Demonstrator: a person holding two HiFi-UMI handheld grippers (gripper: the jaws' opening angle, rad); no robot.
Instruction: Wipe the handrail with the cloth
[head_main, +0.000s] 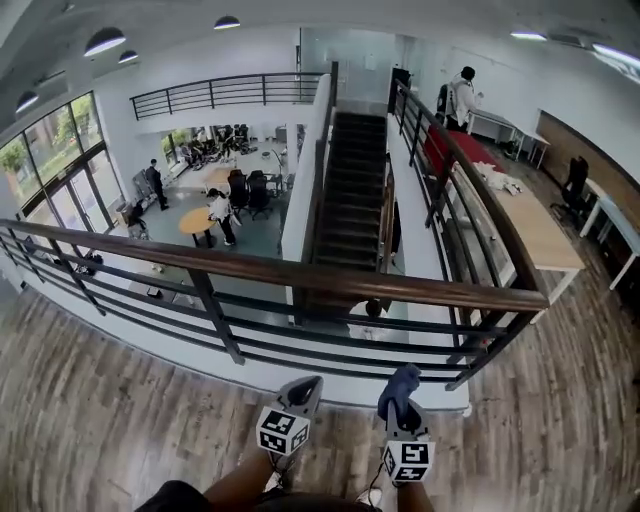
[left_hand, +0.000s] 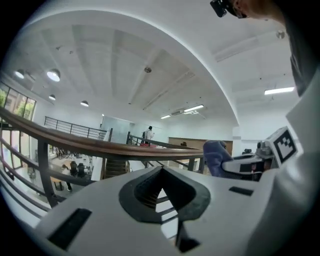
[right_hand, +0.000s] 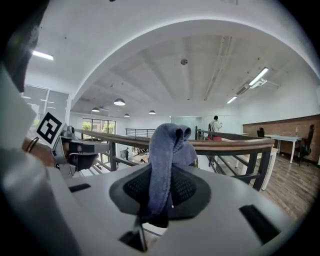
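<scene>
Facing a long brown wooden handrail (head_main: 300, 276) atop dark metal bars. Carrying nothing in the left gripper (head_main: 306, 386), jaws closed together. Pinching with the right gripper (head_main: 401, 392), jaws tight on a folded blue cloth (head_main: 403, 378), short of the rail, not touching it

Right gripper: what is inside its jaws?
A blue cloth, folded over, is clamped between the jaws of the right gripper. The part of it pinched between them is covered.
</scene>
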